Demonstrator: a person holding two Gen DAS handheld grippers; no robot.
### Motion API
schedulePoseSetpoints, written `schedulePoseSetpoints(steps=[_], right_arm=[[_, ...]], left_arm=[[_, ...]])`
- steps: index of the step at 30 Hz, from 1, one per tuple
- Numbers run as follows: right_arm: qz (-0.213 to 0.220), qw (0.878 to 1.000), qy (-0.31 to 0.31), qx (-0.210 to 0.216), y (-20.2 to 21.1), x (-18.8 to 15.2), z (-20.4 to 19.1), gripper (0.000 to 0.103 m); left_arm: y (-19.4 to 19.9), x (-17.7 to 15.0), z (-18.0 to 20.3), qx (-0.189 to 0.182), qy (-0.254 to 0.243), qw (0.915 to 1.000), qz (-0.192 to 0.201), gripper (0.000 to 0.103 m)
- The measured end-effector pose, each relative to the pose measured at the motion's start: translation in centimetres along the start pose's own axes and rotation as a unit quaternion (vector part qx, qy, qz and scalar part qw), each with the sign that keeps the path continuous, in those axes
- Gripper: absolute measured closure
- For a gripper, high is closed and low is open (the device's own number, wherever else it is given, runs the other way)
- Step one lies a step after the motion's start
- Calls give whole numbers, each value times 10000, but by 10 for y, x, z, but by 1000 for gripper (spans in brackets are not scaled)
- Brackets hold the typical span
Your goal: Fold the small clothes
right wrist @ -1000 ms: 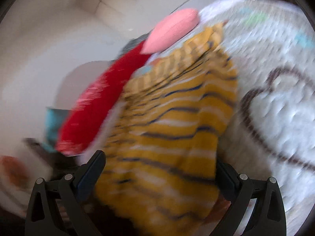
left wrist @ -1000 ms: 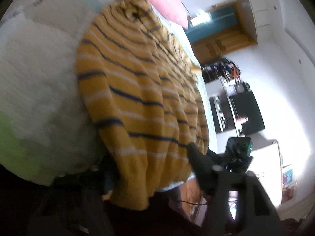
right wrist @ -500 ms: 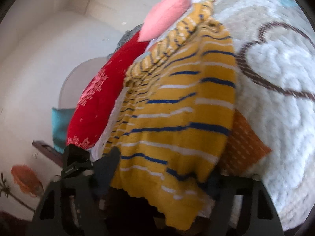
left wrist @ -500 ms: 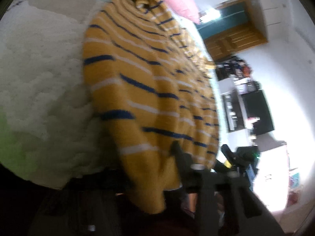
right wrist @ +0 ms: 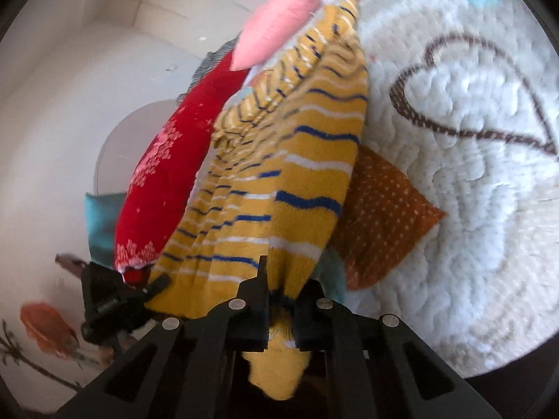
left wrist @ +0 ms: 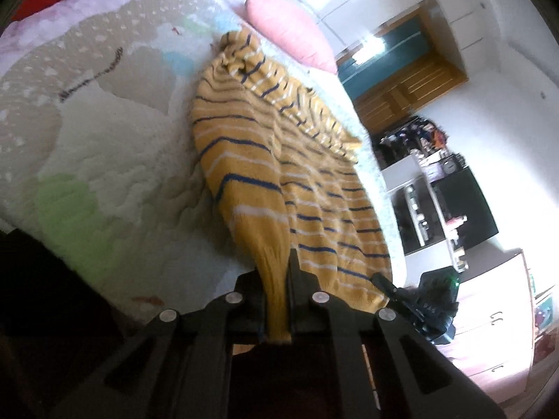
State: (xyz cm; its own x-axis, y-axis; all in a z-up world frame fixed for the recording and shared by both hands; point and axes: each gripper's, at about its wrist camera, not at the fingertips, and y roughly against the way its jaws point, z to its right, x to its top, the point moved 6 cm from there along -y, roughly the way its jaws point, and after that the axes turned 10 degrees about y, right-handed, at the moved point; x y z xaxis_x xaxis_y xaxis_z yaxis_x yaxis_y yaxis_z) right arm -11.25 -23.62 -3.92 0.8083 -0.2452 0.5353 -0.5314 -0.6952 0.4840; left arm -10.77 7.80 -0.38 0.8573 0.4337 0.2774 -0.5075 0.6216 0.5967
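Note:
A yellow knit sweater with blue and white stripes (left wrist: 279,174) lies stretched out on a white quilted bedspread (left wrist: 104,160). My left gripper (left wrist: 279,300) is shut on the sweater's near hem at one corner. My right gripper (right wrist: 279,300) is shut on the hem at the other corner of the same sweater (right wrist: 290,174). Each gripper shows in the other's view: the right one (left wrist: 419,300) at the sweater's far corner, the left one (right wrist: 115,296) likewise. The hem is pulled taut between them.
A pink pillow (left wrist: 290,31) lies beyond the sweater's collar. A red garment with snowflakes (right wrist: 164,174) lies along one side, an orange dotted cloth (right wrist: 380,216) is under the sweater's edge. A brown heart outline (right wrist: 464,104) marks the bedspread. Cabinets and shelves (left wrist: 436,188) stand past the bed.
Both grippers have closed on the sweater's hem; they were open around it before. The sweater now lies drawn out longer and flatter on the bed.

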Motion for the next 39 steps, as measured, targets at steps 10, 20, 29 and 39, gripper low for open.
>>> schedulePoseSetpoints(steps=[10,20,29,39], right_arm=[[-301,9995,-26,56,25,-51,-11,93],[-385,9992,78,7,14,-23,-17,93],[61,9989,437,128,-5,96,-38,93],[183,9975,76,-680,-90,223,30,91]], left_arm=[[8,-36,-29,-141,553,9982,-158,95],[15,0,-10,-206,371,9991,24,95],[-20,108,52,64,-165,9995,271,94],[-148,244,57,1164,-321,9926,120,94]])
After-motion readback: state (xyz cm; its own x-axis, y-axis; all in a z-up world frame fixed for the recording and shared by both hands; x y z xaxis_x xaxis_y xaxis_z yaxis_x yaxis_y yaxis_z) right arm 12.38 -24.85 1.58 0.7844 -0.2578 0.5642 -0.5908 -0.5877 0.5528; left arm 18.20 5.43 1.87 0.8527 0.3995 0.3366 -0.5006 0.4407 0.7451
